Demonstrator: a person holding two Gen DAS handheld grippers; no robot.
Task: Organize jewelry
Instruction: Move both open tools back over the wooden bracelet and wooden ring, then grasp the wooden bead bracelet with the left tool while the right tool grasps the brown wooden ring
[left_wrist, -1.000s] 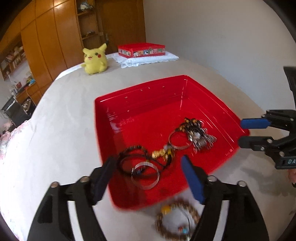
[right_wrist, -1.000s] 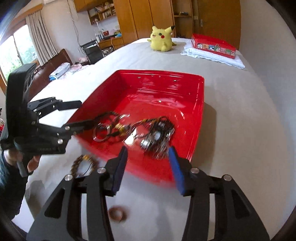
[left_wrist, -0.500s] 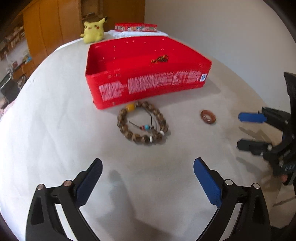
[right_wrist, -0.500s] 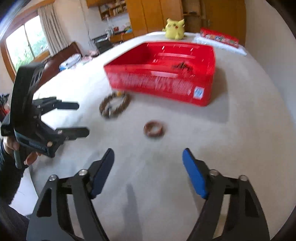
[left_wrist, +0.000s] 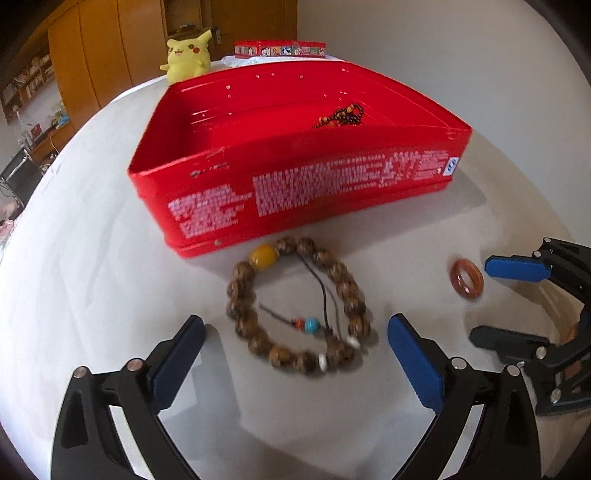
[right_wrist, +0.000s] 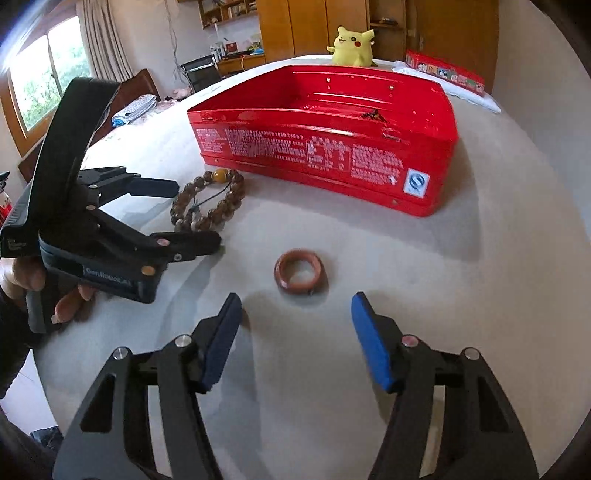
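A brown wooden bead bracelet (left_wrist: 299, 306) with one yellow bead lies on the white table in front of a red tin tray (left_wrist: 314, 184). My left gripper (left_wrist: 295, 332) is open, its fingers either side of the bracelet's near part, low over the table. A small reddish-brown ring (right_wrist: 301, 271) lies to the right; my right gripper (right_wrist: 295, 314) is open just short of it. The ring also shows in the left wrist view (left_wrist: 466, 278). The bracelet (right_wrist: 208, 201) and tray (right_wrist: 325, 155) show in the right wrist view. Beaded jewelry (left_wrist: 341, 115) lies inside the tray.
A yellow Pikachu plush (left_wrist: 186, 55) and a red decorated box (left_wrist: 280, 49) on a white cloth sit at the table's far end. Wooden wardrobes stand behind. The table edge curves close below both grippers.
Both grippers dropped from above the tray to low over the table, then moved forward: the left up to the bracelet, the right up to the ring. Both jaws opened wider.
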